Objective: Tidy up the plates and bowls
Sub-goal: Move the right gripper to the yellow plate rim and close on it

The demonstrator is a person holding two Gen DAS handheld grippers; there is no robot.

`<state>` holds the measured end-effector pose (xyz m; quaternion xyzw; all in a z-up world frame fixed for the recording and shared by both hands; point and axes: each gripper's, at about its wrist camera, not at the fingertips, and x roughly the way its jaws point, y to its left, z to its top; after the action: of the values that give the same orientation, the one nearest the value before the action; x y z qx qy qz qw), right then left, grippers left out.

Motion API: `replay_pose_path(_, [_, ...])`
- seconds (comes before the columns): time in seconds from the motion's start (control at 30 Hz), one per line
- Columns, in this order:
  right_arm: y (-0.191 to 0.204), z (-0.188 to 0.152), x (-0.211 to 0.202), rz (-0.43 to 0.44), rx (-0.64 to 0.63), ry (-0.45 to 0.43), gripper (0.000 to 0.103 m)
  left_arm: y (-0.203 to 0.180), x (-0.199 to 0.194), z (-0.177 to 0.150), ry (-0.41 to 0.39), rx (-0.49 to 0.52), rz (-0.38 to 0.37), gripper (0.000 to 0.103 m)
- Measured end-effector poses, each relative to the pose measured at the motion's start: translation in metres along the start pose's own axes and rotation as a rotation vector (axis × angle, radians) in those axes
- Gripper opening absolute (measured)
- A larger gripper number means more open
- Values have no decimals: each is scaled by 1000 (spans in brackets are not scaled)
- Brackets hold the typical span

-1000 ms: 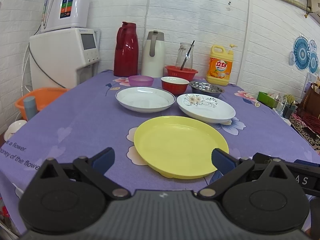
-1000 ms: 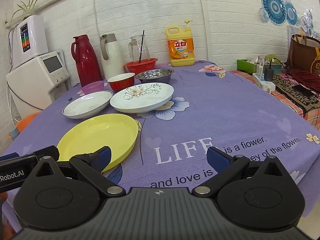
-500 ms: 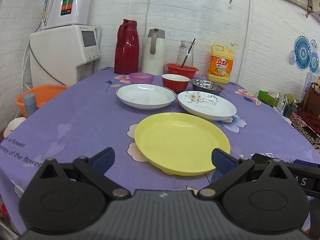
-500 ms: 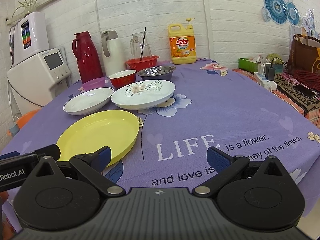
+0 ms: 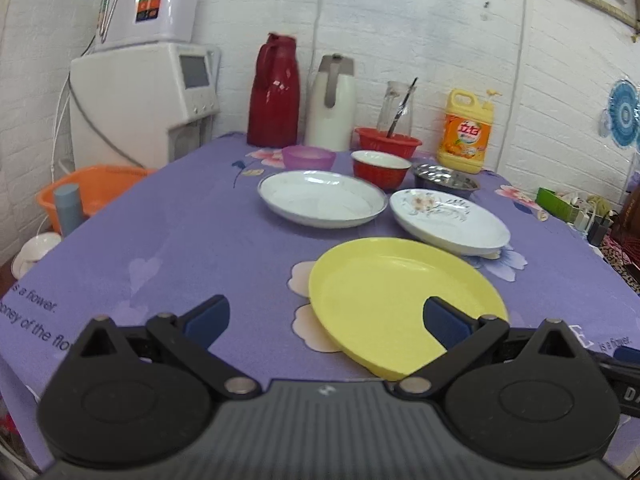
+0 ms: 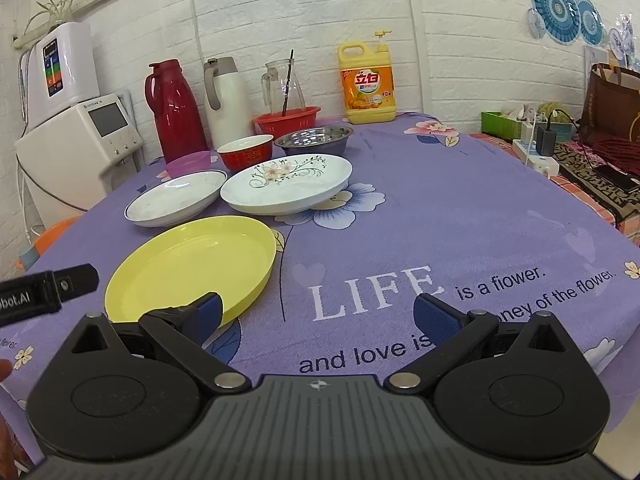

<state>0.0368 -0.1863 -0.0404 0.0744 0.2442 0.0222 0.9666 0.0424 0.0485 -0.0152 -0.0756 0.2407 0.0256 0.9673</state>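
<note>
Nearest in each wrist view is the gripper itself. The left gripper has its blue fingers spread wide with nothing between them; its right finger overlaps the near rim of the yellow plate in the picture, though contact cannot be judged. The right gripper is equally wide open and empty, hovering over the white "LIFE" lettering on the purple tabletop, a print only this view shows whole; this view also catches the left gripper's black body at its left edge.

The yellow plate is plain, shallow and empty, lying flat near the front edge. Just behind it sit two white plates side by side: a blue-rimmed plate and a flower-patterned plate, the latter closely beside the yellow one. Farther back stand a purple bowl, a red bowl and a steel bowl. Along the wall are a red thermos, a white thermos and a detergent bottle. Only the left view shows the orange basin beside the table.
</note>
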Motion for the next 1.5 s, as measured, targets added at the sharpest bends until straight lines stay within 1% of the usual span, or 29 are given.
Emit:
replay_pose_path(0.07, [-2, -3, 11, 8, -4, 27, 103, 11, 21, -3, 65, -44, -9, 103])
replay_pose_path(0.17, [-2, -1, 23, 34, 2, 47, 103, 15, 42, -6, 117, -54, -7, 103])
replay_pose_path(0.27, [7, 6, 38, 68, -20, 71, 103, 11, 57, -1, 140, -29, 5, 103])
replay_pose_path(0.37, [19, 16, 54, 81, -63, 98, 103, 9, 69, 10, 167, -22, -4, 103])
replay_pose_path(0.47, [28, 28, 66, 88, -107, 97, 103, 7, 74, 25, 151, 5, -9, 103])
replay_pose_path(0.57, [33, 37, 80, 98, -136, 121, 103, 3, 87, 35, 183, 48, -39, 103])
replay_pose_path(0.7, [40, 39, 94, 113, -186, 167, 103, 2, 103, 39, 240, 89, -93, 103])
replay_pose_path(0.77, [45, 35, 101, 120, -214, 198, 103, 1, 108, 38, 250, 117, -121, 102])
replay_pose_path(0.87, [43, 31, 100, 145, -229, 170, 103, -1, 113, 38, 260, 141, -151, 102])
replay_pose_path(0.97, [38, 31, 100, 163, -244, 155, 103, 1, 115, 36, 257, 136, -174, 102])
replay_pose_path(1.03, [38, 34, 101, 164, -254, 168, 103, 1, 115, 36, 253, 139, -177, 102])
replay_pose_path(1.13, [41, 38, 102, 150, -242, 195, 103, 3, 113, 37, 255, 133, -201, 101])
replay_pose_path(1.2, [42, 37, 100, 159, -236, 183, 103, 4, 111, 36, 258, 130, -214, 101])
replay_pose_path(1.3, [44, 33, 99, 152, -247, 166, 103, 2, 109, 35, 262, 137, -208, 99])
replay_pose_path(1.43, [45, 33, 98, 154, -248, 169, 103, -3, 107, 35, 273, 134, -190, 96])
replay_pose_path(1.5, [44, 35, 97, 153, -248, 172, 103, -5, 107, 36, 273, 128, -185, 90])
